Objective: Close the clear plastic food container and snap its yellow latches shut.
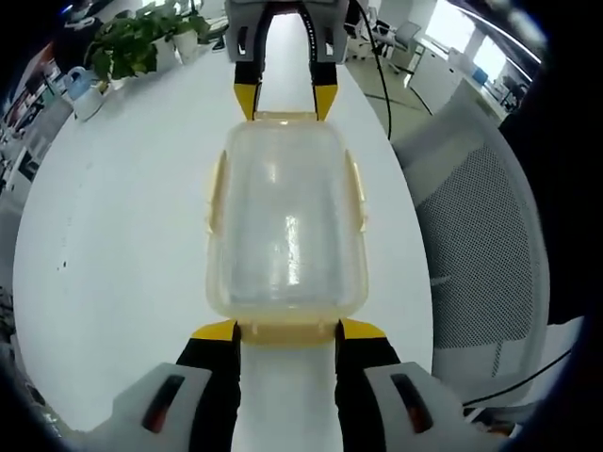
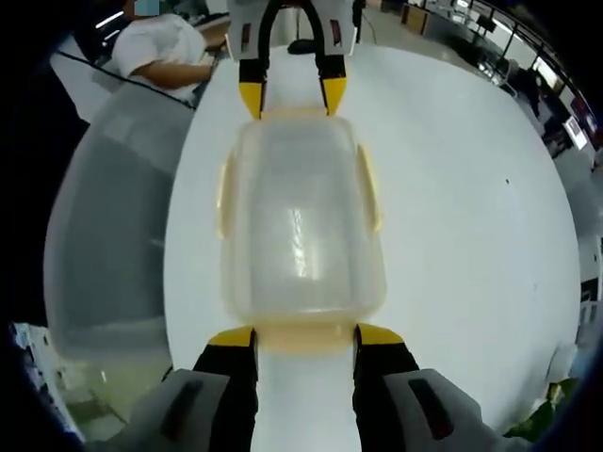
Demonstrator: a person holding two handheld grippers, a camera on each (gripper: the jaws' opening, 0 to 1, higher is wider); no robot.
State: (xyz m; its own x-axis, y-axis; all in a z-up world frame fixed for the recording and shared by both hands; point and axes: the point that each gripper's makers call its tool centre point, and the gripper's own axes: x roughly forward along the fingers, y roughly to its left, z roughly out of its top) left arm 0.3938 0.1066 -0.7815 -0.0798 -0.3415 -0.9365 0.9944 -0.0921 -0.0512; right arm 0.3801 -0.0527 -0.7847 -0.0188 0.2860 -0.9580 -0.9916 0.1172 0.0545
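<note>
The clear plastic container (image 1: 287, 221) lies lengthwise on the white table (image 1: 122, 245) with its lid on. Pale yellow latches run along its long sides (image 1: 215, 193) (image 1: 358, 193). My left gripper (image 1: 288, 330) is open, and its yellow tips flank the near end latch (image 1: 287, 332). The right gripper (image 1: 285, 102) faces it from the far end, tips either side of the far latch. In the right gripper view the same container (image 2: 300, 221) sits between my open right gripper (image 2: 305, 336) and the left gripper (image 2: 290, 97) opposite. I cannot tell whether the latches are snapped down.
A grey mesh office chair (image 1: 480, 235) stands close to the table's edge, also in the right gripper view (image 2: 104, 235). Potted plants (image 1: 141, 42) stand at one end of the table. A person in white (image 2: 160, 47) sits beyond the other end. A black cable (image 1: 377, 66) trails behind the right gripper.
</note>
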